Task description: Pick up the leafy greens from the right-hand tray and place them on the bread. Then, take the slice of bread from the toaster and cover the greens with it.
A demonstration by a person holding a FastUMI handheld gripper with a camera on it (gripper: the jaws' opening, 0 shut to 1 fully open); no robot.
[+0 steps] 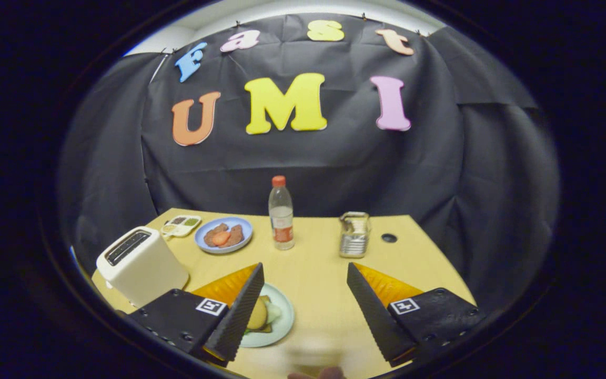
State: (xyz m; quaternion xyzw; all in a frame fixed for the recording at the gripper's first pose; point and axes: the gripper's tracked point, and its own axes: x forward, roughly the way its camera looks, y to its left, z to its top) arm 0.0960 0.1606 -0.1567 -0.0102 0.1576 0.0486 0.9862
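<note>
Pale yellow bench (324, 273), claw (303, 310) released and empty above it, its ridged fingers (242, 310) spread wide.

From left: a white toaster (142, 266) with its slot facing up, though whether a slice sits inside cannot be told; a pale green plate (282, 321) partly behind the left finger, holding what looks like bread and leafy greens (263, 316); further back a blue plate (224, 235), a water bottle (281, 213) and a clear container (354, 234). If the greens are indeed placed, the next move is likely the toaster: swing left, come down over the slot, and pinch the slice squarely.
</note>
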